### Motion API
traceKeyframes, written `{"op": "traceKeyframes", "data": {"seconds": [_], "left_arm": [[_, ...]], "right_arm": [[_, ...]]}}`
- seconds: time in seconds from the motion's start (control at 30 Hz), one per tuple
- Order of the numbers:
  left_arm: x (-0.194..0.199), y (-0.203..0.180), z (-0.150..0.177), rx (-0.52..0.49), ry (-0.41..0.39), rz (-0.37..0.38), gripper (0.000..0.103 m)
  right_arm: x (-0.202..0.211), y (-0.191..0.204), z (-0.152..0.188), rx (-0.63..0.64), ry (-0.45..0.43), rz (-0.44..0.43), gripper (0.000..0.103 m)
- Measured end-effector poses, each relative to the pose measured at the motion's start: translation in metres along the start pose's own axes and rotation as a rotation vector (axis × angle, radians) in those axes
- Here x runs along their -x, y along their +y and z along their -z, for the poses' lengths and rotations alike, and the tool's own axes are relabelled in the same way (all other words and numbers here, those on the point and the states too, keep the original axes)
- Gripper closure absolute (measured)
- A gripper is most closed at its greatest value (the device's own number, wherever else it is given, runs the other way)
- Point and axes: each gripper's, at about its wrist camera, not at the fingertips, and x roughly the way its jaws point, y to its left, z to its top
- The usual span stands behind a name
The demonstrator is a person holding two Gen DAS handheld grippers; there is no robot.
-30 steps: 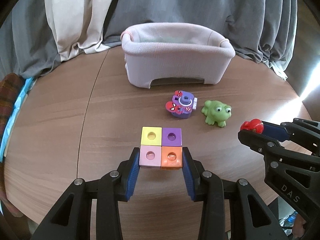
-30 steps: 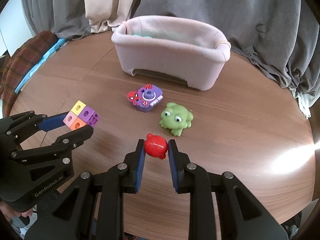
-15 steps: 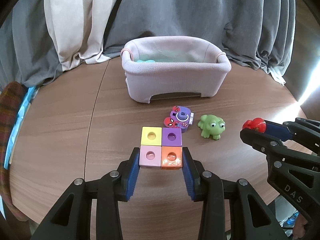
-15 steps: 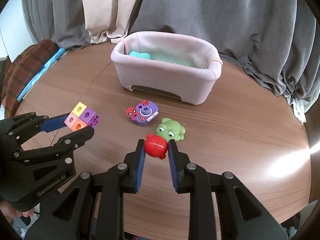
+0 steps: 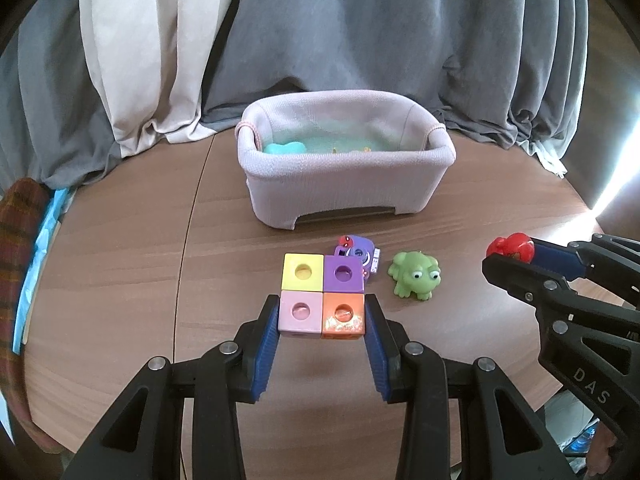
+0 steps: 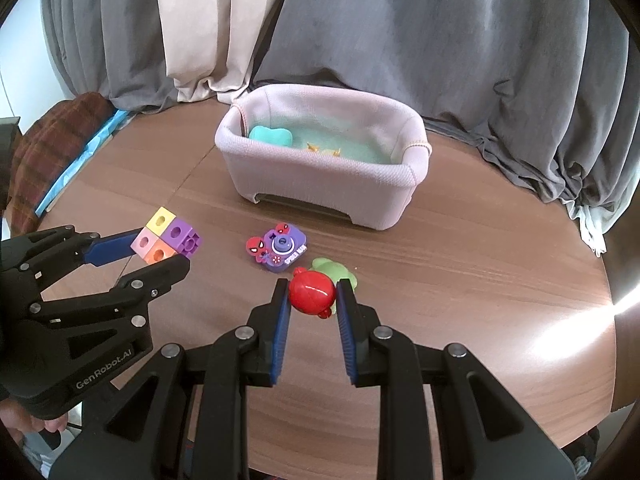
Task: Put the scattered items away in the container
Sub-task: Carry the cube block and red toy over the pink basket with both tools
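Black plastic with blue pads, the left gripper [image 5: 322, 322] is clamped on a block of 4 joined cubes in yellow, purple, pink and orange [image 5: 322, 296], gripping the pink and orange pair by their outer sides and holding the block clear above the round wooden tabletop [image 5: 120, 264]. The right gripper [image 6: 312, 305] is closed on a small red rounded toy [image 6: 312, 292], also lifted off the wood. Compared with 0.5 s ago and 1 s ago, both grippers have risen and drawn back: the pale pink knitted fabric basket [image 5: 344, 194] now sits lower and smaller in both views, and more of its inside shows, with a turquoise heart-shaped piece [image 5: 285, 148] lying at its left end on a pale green lining, plus some small yellowish bits too small to identify. A green rubber frog [image 5: 414, 275] and a purple toy camera with red spider-mask decorations [image 6: 280, 252] remain on the tabletop in front of the basket, just beside each other; in the right wrist view the red toy now covers most of the frog, and in the left wrist view the cube block now hides part of the camera. Grey and cream curtains [image 5: 360, 40] hang behind the tabletop.
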Motion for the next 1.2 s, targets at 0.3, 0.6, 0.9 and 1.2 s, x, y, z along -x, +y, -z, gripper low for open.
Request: {"op": "traceKeyframes", "data": {"seconds": [0.3,0.6,0.9,1.2], "left_arm": [[0.003,-0.001,-0.02,-0.007,-0.016,-0.002,0.066],[0.002,-0.001,-0.037,-0.017,-0.026,-0.007,0.066],[-0.001,0.0,-0.051,-0.027,-0.032,-0.004,0.066],[-0.008,0.004,-0.068,-0.017,-0.041,-0.002,0.066]], "right_arm": [[0.002,-0.005,-0.014,-0.002,-0.015,0.0,0.083],[0.001,-0.01,-0.027,-0.003,-0.023,0.003,0.083],[-0.004,-0.016,-0.039,-0.01,-0.024,0.004,0.083],[-0.009,-0.018,-0.052,-0.005,-0.026,0.006,0.083]]}}
